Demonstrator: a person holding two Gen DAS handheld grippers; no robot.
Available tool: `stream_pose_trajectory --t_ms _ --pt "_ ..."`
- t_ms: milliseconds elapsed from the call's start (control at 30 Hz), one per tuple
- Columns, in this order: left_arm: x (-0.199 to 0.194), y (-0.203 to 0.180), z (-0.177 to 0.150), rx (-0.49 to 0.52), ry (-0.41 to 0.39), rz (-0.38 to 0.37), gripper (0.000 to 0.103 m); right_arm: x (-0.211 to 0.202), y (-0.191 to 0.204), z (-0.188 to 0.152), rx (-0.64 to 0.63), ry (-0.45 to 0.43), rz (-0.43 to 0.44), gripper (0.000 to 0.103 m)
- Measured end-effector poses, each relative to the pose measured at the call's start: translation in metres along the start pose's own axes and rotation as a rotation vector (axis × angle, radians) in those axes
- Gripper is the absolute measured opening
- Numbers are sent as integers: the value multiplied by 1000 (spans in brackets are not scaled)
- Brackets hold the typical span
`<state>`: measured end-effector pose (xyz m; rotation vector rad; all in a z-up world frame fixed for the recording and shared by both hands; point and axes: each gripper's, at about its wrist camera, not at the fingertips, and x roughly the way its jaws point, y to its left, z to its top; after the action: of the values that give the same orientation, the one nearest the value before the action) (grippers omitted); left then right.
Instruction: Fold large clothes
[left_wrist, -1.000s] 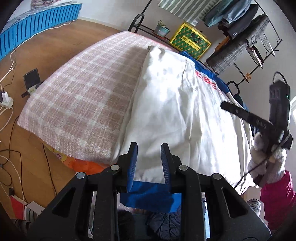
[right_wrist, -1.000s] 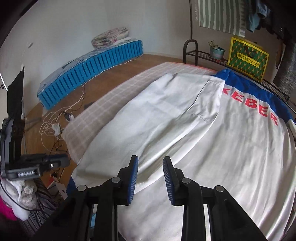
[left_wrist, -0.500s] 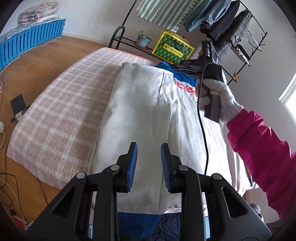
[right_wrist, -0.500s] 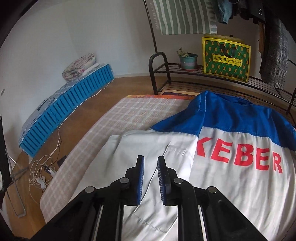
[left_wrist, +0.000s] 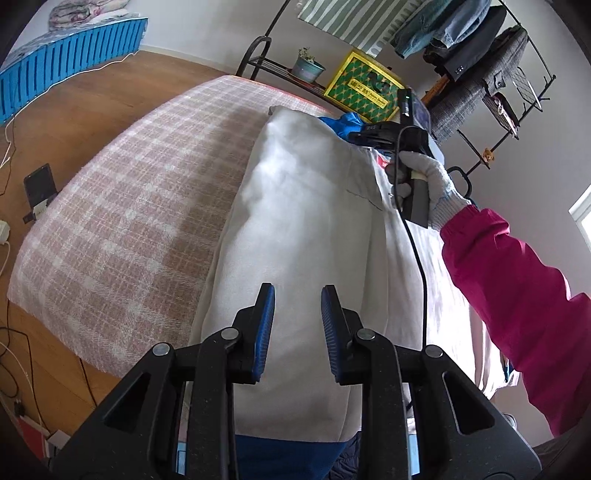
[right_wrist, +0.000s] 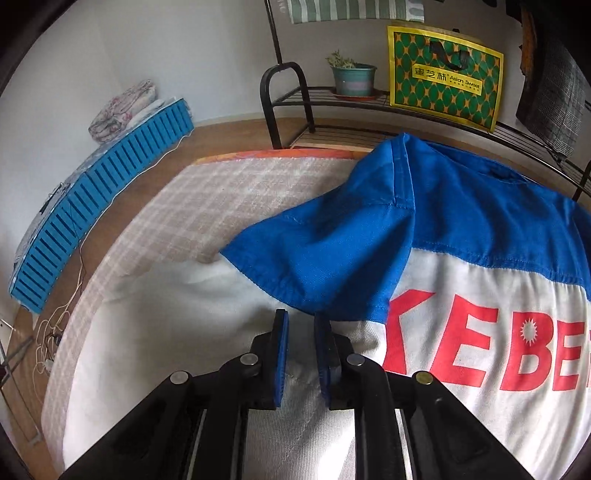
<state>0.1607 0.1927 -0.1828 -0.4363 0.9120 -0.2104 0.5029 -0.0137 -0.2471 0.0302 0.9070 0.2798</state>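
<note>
A large white garment (left_wrist: 306, 221) with a blue yoke and red letters lies on a plaid-covered bed (left_wrist: 129, 206). Its left side is folded inward. My left gripper (left_wrist: 297, 295) is open and empty above the garment's near end. My right gripper (right_wrist: 301, 319) is open with a narrow gap, low over the white cloth just in front of the folded blue shoulder (right_wrist: 332, 258). It holds nothing. In the left wrist view the right gripper (left_wrist: 373, 138) is at the garment's far end, held by a gloved hand (left_wrist: 428, 177) in a pink sleeve.
A black clothes rack (left_wrist: 491, 74) with hanging clothes, a potted plant (right_wrist: 352, 75) and a yellow-green bag (right_wrist: 443, 74) stand behind the bed. A blue slatted mat (right_wrist: 92, 206) lies on the wooden floor at left. Cables and a phone (left_wrist: 38, 184) lie on the floor.
My right gripper has moved forward to the far end of the garment, close to the blue shoulder, and its jaws narrowed. My left gripper shifted a little over the garment's near end.
</note>
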Motion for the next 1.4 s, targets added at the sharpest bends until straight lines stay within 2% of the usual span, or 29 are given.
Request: stream_pose_trajectory --t_ms 67,167,267,367,467,533,567,700,833,1033,1233,1300,1400 --pt "-1 4 1 -5 -3 8 25 -9 -9 2 40 -30 -37 18" --pt "-1 8 0 -1 -4 13 25 -18 -8 -1 54 -39 19 20" --pt "0 11 -1 -9 5 11 25 -24 29 -11 -70 -21 91 20" --pt "-5 10 -2 -8 -10 6 26 -4 63 -19 -190 31 45 19" --pt "-11 17 -3 -37 -15 -22 54 18 73 -25 -196 97 -26 20" --pt "-16 29 -2 -79 -29 -24 55 13 79 -28 -232 93 -56 20" --pt "-18 35 -2 -104 -29 -30 55 6 80 -29 -222 93 -41 19" --pt "-18 58 -6 -188 5 -69 55 -43 78 -39 -139 53 80 21" --pt "-18 77 -13 -249 45 -100 55 -95 90 -77 -145 48 203 21" --pt "-6 99 -21 -318 117 -126 55 -140 113 -162 -214 136 303 22" --pt "-2 114 -25 -362 140 -138 55 -139 134 -230 -319 226 264 22" --pt "-2 118 -28 -374 145 -141 55 -131 138 -243 -357 244 213 22" --pt "-1 119 -26 -365 147 -126 55 -136 142 -247 -386 219 184 22"
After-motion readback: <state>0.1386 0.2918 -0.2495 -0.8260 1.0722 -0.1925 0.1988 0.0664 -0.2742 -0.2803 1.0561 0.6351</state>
